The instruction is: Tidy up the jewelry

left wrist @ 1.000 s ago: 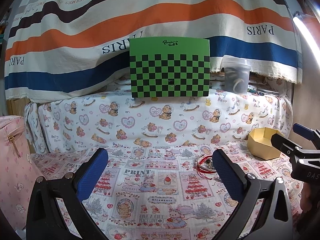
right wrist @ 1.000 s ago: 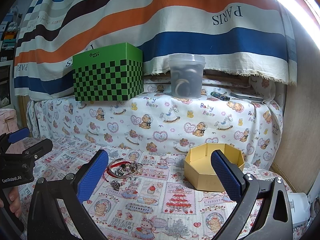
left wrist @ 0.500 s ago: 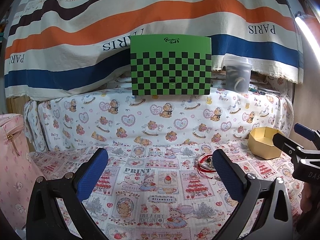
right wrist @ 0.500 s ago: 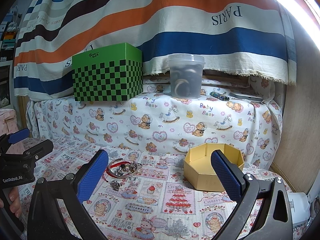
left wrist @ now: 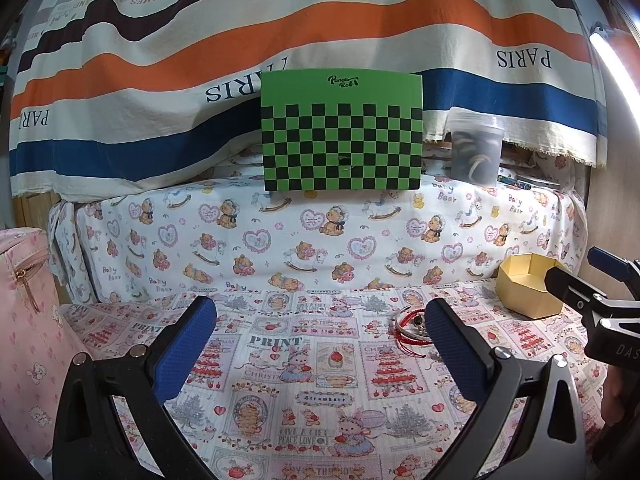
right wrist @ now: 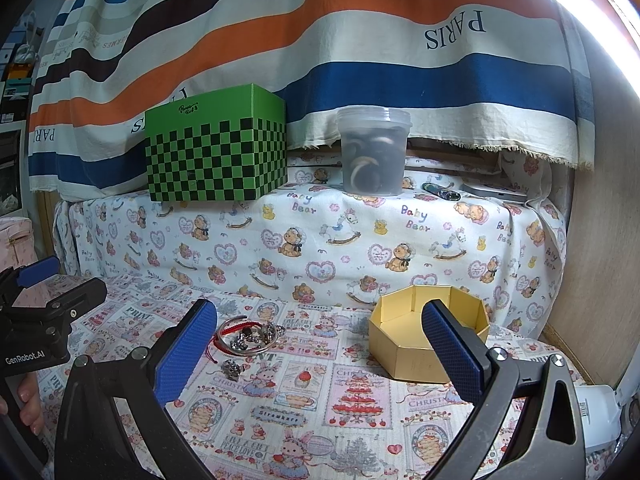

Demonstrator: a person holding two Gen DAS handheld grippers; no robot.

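A small pile of jewelry, with a red cord bracelet, a silver bangle and beads, lies on the printed cloth; it also shows in the left wrist view. A loose silver piece lies just in front of it. An open yellow octagonal box stands to the right of the pile, also seen in the left wrist view. My left gripper is open and empty, left of the pile. My right gripper is open and empty, in front of the pile and box.
A green checkered box and a clear plastic tub stand on the raised shelf behind. A pink bag is at the far left. A striped cloth hangs at the back. A wooden wall closes the right side.
The left wrist view has tipped down slightly, so the green box sits a little lower in it. The right gripper has barely moved. Both stay open.
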